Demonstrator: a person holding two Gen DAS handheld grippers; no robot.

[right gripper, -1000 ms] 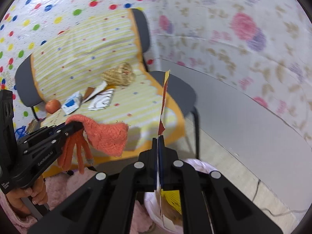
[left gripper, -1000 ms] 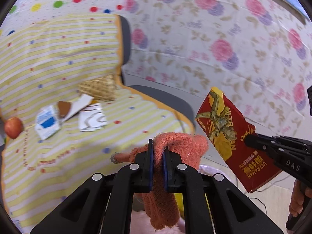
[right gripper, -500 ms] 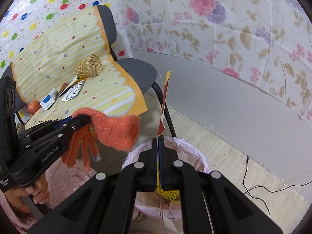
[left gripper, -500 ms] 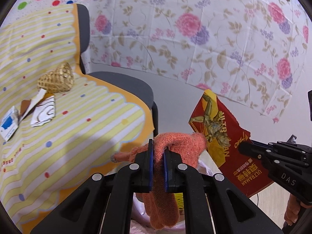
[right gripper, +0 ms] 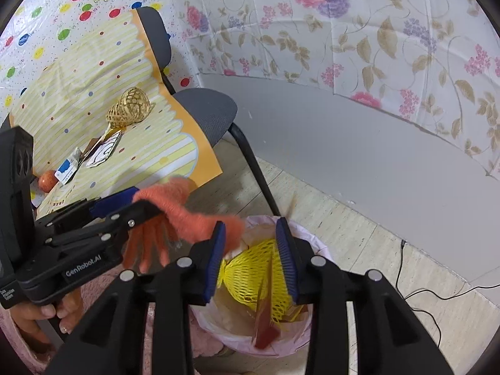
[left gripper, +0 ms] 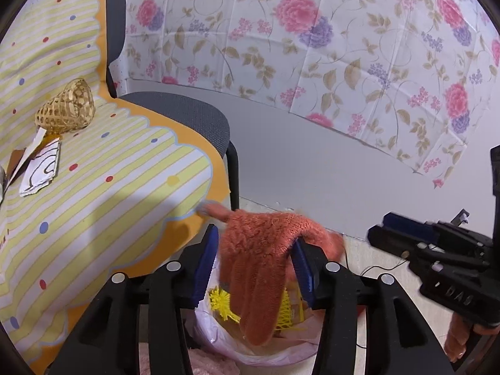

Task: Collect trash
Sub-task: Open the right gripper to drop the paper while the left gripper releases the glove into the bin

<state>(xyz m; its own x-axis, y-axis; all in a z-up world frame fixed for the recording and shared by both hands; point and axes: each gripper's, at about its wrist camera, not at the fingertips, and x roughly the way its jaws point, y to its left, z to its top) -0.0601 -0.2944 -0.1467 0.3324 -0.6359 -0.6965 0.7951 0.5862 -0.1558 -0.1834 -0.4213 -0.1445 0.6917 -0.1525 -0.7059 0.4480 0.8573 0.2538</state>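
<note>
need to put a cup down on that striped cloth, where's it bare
The striped cloth is bare on its near half, between the printed paper scrap and the scalloped orange edge. It is crowded at the far side: woven bamboo basket, scraps, blue-white packet and an orange fruit.

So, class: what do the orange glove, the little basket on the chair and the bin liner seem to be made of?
Glove: fuzzy knitted yarn, probably wool or acrylic.
Basket: woven bamboo or rattan strips, open lattice.
Bin liner: thin pale pink plastic film, crinkled and slightly glossy.
</note>
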